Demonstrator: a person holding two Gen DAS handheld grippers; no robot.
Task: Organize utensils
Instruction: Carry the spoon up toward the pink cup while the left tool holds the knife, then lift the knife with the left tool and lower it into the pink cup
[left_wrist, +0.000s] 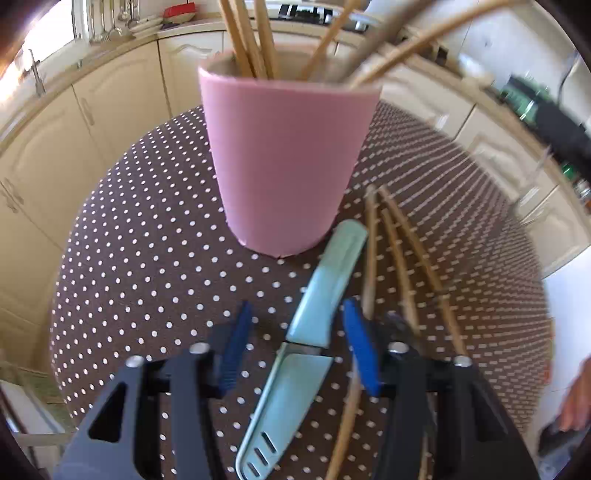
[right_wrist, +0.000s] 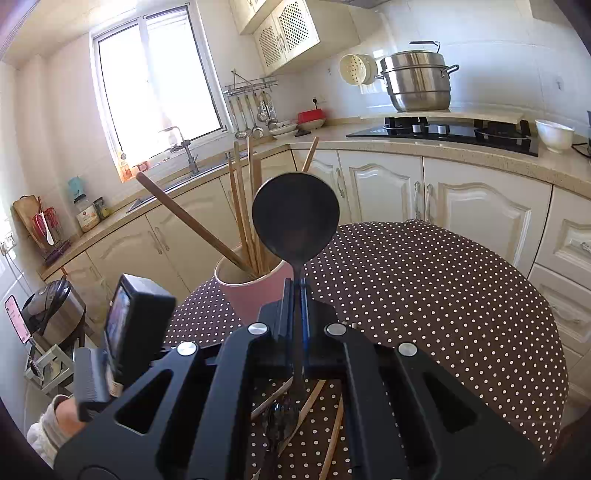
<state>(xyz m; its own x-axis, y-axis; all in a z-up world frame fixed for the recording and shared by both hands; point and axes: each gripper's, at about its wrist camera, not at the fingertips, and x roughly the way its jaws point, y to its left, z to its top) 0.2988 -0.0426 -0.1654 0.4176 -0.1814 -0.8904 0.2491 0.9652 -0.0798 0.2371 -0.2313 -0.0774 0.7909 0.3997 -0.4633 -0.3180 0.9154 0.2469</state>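
Note:
A pink cup (left_wrist: 286, 162) stands on the polka-dot table (left_wrist: 147, 258) and holds several wooden chopsticks (left_wrist: 255, 40) and a wooden utensil. A mint-green sheathed knife (left_wrist: 317, 314) lies in front of the cup, its handle between the blue pads of my open left gripper (left_wrist: 295, 314). Loose chopsticks (left_wrist: 402, 266) lie to its right. My right gripper (right_wrist: 295, 291) is shut on the handle of a black spoon (right_wrist: 295, 218), bowl upward, just right of the cup (right_wrist: 255, 291). The cup's chopsticks (right_wrist: 243, 206) stand behind the spoon.
Cream cabinets (right_wrist: 461, 206) and a counter ring the table. A hob (right_wrist: 443, 133) with a steel pot (right_wrist: 417, 79) and a white bowl (right_wrist: 554, 134) sit at the back right. A sink and window are at the left. More utensils (right_wrist: 295, 410) lie under my right gripper.

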